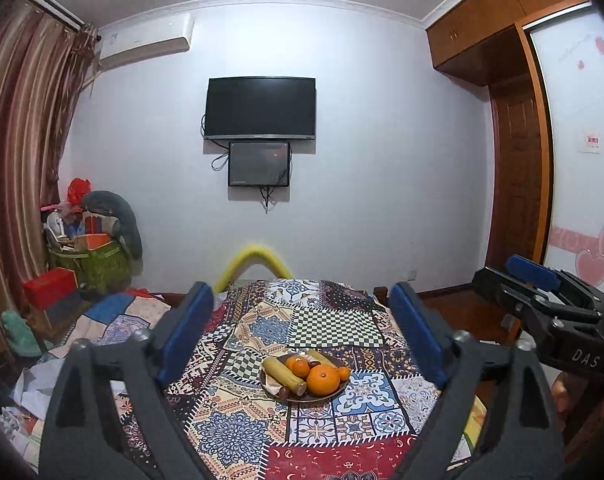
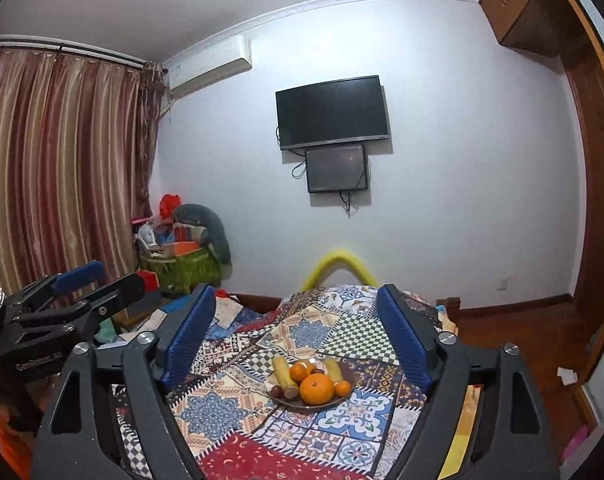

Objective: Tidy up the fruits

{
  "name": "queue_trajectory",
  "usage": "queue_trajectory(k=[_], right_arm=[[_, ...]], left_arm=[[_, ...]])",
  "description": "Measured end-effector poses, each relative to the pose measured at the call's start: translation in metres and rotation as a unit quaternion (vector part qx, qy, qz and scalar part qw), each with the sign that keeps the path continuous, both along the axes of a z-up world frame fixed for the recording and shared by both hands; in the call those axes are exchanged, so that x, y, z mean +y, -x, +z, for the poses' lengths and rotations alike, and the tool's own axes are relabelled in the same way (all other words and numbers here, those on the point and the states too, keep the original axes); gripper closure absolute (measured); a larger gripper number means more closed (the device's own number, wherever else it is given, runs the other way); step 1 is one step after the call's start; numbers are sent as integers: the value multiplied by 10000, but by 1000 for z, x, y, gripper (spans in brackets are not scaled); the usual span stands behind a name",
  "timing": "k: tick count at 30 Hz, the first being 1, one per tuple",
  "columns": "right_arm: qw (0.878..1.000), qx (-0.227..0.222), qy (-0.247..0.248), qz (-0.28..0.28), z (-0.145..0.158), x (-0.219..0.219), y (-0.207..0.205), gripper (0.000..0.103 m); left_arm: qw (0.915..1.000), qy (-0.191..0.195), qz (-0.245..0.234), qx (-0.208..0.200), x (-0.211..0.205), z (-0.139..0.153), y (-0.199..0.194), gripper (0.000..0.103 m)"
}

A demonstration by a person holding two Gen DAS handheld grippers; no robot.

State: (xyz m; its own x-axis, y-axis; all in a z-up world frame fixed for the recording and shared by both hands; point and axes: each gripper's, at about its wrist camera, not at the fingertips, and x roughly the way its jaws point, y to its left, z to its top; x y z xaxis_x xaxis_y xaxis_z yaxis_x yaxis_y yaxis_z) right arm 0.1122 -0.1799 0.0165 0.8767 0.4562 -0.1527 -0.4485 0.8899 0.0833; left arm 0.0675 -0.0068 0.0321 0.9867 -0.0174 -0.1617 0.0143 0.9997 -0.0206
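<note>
A brown plate (image 1: 302,399) (image 2: 302,407) sits on the patchwork tablecloth (image 1: 334,324) (image 2: 229,412). On it lie a large orange (image 1: 322,380) (image 2: 317,389), smaller oranges (image 1: 300,367) (image 2: 298,371), two yellow corn cobs (image 1: 283,376) (image 2: 282,372) and dark red dates (image 1: 284,392) (image 2: 277,391). My left gripper (image 1: 300,295) (image 2: 89,280) is held above and short of the plate, open, nothing between its blue pads (image 1: 185,332). My right gripper (image 2: 296,295) (image 1: 534,276) hovers beside it at the same height, also open and empty.
A yellow padded arch (image 1: 255,258) (image 2: 342,264) rises behind the table's far edge. A green basket of clutter (image 1: 93,256) (image 2: 181,264) stands by the striped curtain on the left. Two screens (image 1: 259,108) hang on the wall; a wooden wardrobe (image 1: 514,160) is on the right.
</note>
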Motion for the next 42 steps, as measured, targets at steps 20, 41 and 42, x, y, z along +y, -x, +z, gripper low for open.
queue_trajectory(k=[20,41,42], right_arm=[[9994,-165,56,-305,-5,-5,18,0],[9992,-111,54,-381,-2,-9,20,0],[9992,-110,54,-384,-1,-9,20,0]], left_arm=[[9999,84,134,41,5,-7,-2,0],[9999,66,71,103,6,-8,-5,0],[9999,64,65,104,5,-8,-5,0]])
